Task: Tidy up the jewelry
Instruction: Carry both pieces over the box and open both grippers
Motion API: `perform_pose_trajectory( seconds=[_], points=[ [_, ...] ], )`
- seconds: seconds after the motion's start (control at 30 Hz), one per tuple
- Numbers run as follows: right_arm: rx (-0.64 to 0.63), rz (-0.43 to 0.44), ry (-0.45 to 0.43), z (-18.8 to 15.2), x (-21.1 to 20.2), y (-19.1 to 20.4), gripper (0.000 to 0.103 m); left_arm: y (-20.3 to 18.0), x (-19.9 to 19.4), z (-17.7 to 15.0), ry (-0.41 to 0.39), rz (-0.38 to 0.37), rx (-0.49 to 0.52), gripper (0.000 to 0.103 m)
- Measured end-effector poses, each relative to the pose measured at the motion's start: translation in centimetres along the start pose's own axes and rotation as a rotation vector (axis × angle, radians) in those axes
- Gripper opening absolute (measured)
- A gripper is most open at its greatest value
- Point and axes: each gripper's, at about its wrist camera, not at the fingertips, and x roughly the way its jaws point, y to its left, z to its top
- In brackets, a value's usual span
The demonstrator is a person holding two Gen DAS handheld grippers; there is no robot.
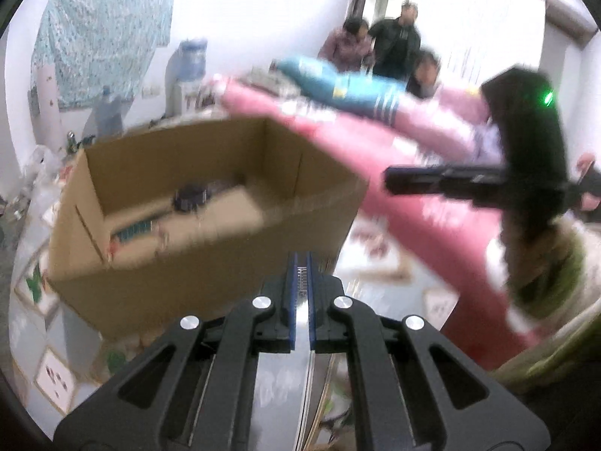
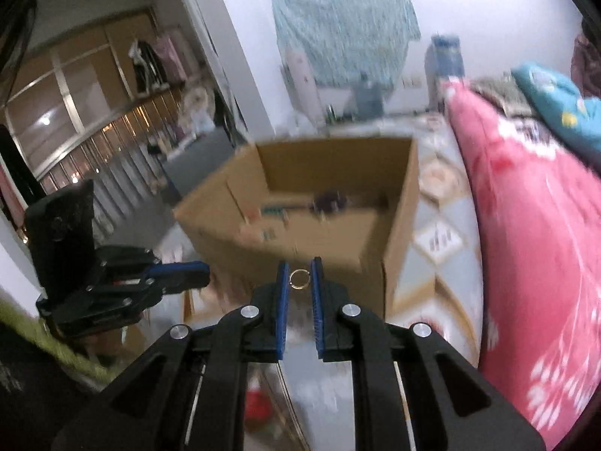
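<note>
My right gripper (image 2: pixel 299 280) is shut on a small gold ring (image 2: pixel 299 278), which stands upright between its blue pads. Just beyond it an open cardboard box (image 2: pixel 398 206) holds a dark round piece (image 2: pixel 330 201) and a teal beaded strip (image 2: pixel 276 209). My left gripper (image 1: pixel 301 274) is shut; a thin silvery ridged edge shows between its pads, and I cannot tell what it is. The same box (image 1: pixel 210 263) lies ahead of it, with the dark piece (image 1: pixel 189 197) and the teal strip (image 1: pixel 135 229) inside. Each gripper also shows in the other's view: the right gripper (image 1: pixel 390 182) and the left gripper (image 2: pixel 203 276).
A pink quilt (image 2: pixel 533 244) and a teal pillow (image 1: pixel 338 86) are piled to the right of the box on a patterned bedspread (image 2: pixel 435 240). Three people (image 1: pixel 394 41) are at a doorway behind. A water dispenser (image 1: pixel 188 67) and clutter line the far wall.
</note>
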Motion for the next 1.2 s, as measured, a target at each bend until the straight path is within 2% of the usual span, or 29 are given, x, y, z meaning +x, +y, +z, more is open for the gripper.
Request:
perform_pose_trajectory(
  seconds=[0.07, 0.17, 0.33, 0.47, 0.53, 0.57, 0.6, 0.63, 0.7, 0.77, 0.83, 0.9, 1.0, 1.2],
  points=[
    [0.009, 0.012, -0.028, 1.6, 0.8, 0.0, 0.012, 0.6, -0.3, 1.8, -0.035, -0.018, -0.013, 0.004],
    [0.028, -0.012, -0.024, 3.4, 3.1, -0.2, 0.012, 1.3, 0.8, 3.5, -0.037, 0.015, -0.012, 0.004],
    [0.054, -0.095, 0.038, 5.0, 7.0, -1.3, 0.012, 2.5, 4.9, 5.5, 0.015, 0.047, -0.031, 0.004],
    [0.075, -0.105, 0.054, 4.8, 8.1, -1.7, 0.013, 3.4, 7.5, 5.6, 0.075, 0.111, -0.054, 0.005],
    [0.081, -0.11, 0.054, 4.8, 8.4, -1.8, 0.013, 3.9, 7.9, 5.4, 0.088, 0.118, -0.072, 0.022],
    [0.093, -0.103, 0.054, 4.6, 8.4, -2.0, 0.014, 4.1, 8.0, 5.3, 0.089, 0.12, -0.082, 0.026],
    [0.104, -0.095, 0.053, 4.5, 8.4, -2.2, 0.017, 4.2, 8.0, 5.2, 0.088, 0.124, -0.088, 0.032],
    [0.109, -0.095, 0.051, 4.4, 8.4, -2.3, 0.024, 4.2, 8.0, 5.1, 0.089, 0.133, -0.088, 0.039],
    [0.115, -0.097, 0.041, 4.3, 8.1, -2.4, 0.028, 4.3, 8.0, 5.0, 0.092, 0.162, -0.085, 0.047],
    [0.12, -0.095, 0.029, 4.2, 7.7, -2.5, 0.03, 4.3, 7.9, 5.0, 0.088, 0.172, -0.088, 0.052],
    [0.128, -0.094, 0.015, 4.2, 7.3, -2.5, 0.035, 4.4, 7.7, 5.0, 0.086, 0.19, -0.098, 0.063],
    [0.137, -0.091, -0.007, 4.2, 6.7, -2.4, 0.04, 4.3, 7.2, 5.0, 0.075, 0.2, -0.101, 0.066],
    [0.134, -0.087, -0.031, 4.2, 5.8, -2.0, 0.048, 3.9, 6.2, 5.0, 0.048, 0.216, -0.098, 0.077],
    [0.104, -0.096, -0.071, 4.1, 4.1, -0.5, 0.062, 3.4, 4.2, 4.7, 0.01, 0.227, -0.114, 0.085]
  ],
)
